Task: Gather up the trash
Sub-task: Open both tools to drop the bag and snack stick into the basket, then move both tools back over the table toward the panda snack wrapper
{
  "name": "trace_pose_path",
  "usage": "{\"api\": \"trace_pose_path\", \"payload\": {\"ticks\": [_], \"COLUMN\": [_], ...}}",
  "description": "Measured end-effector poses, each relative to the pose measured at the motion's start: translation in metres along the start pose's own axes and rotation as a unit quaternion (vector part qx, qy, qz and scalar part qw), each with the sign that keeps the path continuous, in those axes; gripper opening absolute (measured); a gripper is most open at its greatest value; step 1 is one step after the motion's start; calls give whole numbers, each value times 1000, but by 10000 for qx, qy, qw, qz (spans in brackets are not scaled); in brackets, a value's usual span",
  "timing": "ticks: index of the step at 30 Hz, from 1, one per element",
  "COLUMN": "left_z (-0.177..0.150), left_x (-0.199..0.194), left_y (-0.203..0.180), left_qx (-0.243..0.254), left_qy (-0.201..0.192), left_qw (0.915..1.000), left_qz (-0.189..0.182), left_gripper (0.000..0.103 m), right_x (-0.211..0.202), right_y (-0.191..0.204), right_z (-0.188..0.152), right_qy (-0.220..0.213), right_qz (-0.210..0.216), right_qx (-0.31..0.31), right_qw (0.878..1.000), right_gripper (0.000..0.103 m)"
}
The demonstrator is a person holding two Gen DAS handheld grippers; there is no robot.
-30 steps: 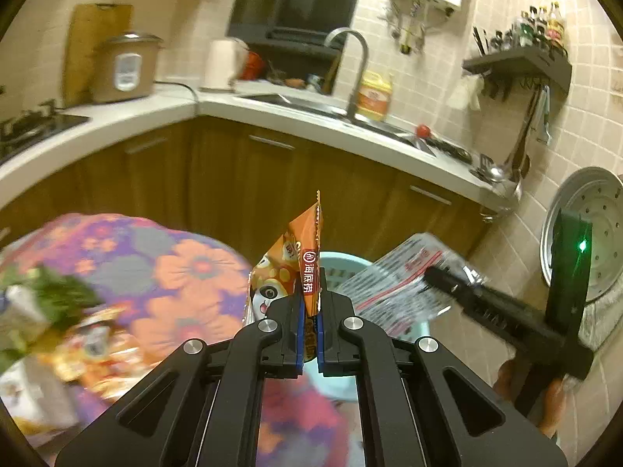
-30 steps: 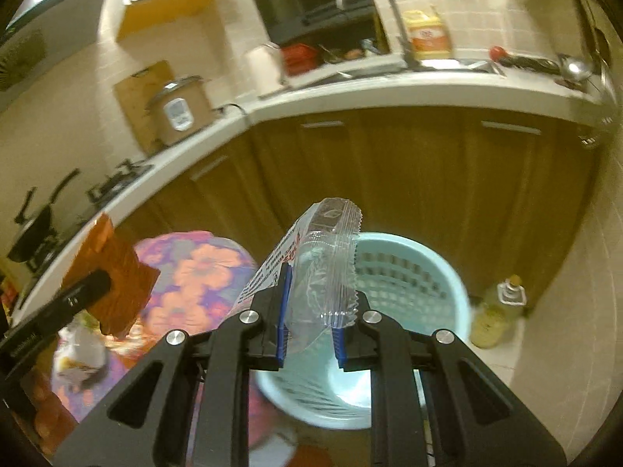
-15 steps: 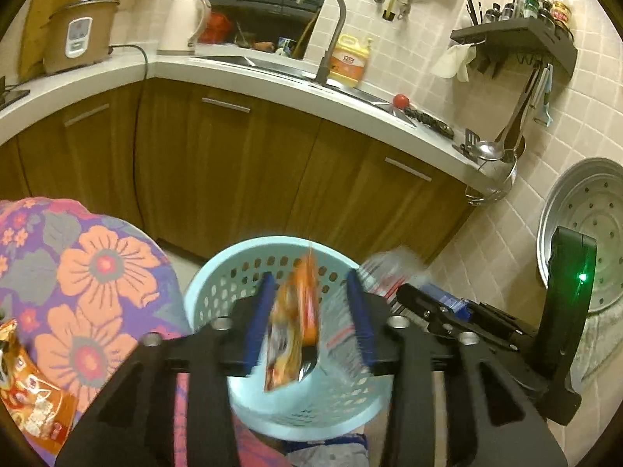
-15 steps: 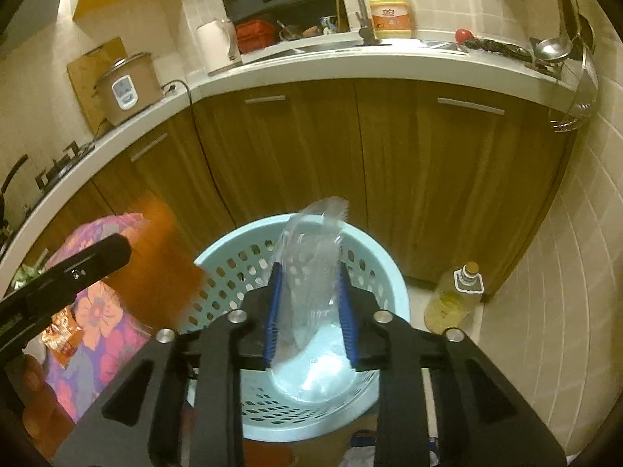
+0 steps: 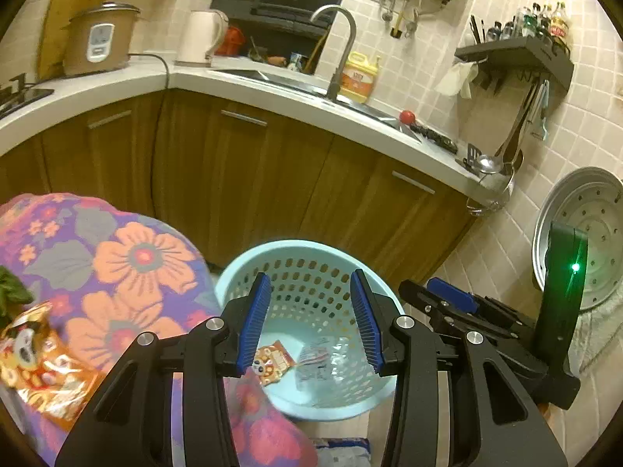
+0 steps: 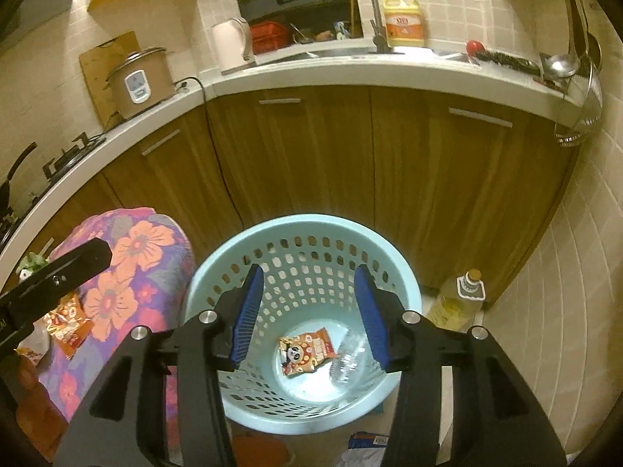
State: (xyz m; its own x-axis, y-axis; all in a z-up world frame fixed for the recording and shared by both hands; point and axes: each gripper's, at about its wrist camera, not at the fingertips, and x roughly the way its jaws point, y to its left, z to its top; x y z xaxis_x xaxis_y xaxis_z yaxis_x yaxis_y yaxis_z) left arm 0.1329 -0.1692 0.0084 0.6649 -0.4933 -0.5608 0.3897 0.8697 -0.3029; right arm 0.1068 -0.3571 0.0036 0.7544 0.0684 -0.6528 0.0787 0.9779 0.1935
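A light blue perforated basket stands on the floor by the cabinets. An orange panda snack wrapper and a clear plastic bag lie on its bottom. My left gripper is open and empty above the basket. My right gripper is open and empty above it too, and shows at the right of the left wrist view. More orange wrappers lie on the flowered cloth.
Wooden cabinets and a white counter with a sink curve behind the basket. An oil bottle stands on the floor at the basket's right. A blue-white packet lies on the floor in front of the basket. Tiled wall at right.
Both grippers moved over the basket and opened. The orange wrapper and the clear bag dropped from them and now lie in the basket.
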Motion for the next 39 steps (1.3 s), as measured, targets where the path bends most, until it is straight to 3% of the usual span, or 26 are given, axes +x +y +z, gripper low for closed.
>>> {"api": "trace_pose_path", "payload": {"ticks": [13, 26, 30, 33, 39], "left_z": [-13, -39, -39, -33, -17], "left_x": [-102, -185, -198, -195, -180], "left_y": [51, 126, 155, 167, 180], "left_qx": [-388, -889, -1093, -1080, -1119], "left_qy": [-698, -1074, -1019, -897, -751], "left_qw": [9958, 9825, 9794, 9783, 9805], "left_qz": [456, 1231, 1360, 1522, 1432], "left_gripper": [47, 52, 52, 53, 53], "right_x": [-17, -2, 3, 11, 34], "right_y": [97, 218, 241, 257, 281], "right_z": [-12, -52, -62, -68, -71], "right_qy": [-66, 245, 316, 406, 737], "right_qz": [736, 1585, 1788, 1851, 1806], "right_qx": [-792, -1834, -2072, -2285, -2617], "right_qw": [9941, 9699, 9613, 9549, 9452], "right_gripper": [45, 53, 66, 67, 68]}}
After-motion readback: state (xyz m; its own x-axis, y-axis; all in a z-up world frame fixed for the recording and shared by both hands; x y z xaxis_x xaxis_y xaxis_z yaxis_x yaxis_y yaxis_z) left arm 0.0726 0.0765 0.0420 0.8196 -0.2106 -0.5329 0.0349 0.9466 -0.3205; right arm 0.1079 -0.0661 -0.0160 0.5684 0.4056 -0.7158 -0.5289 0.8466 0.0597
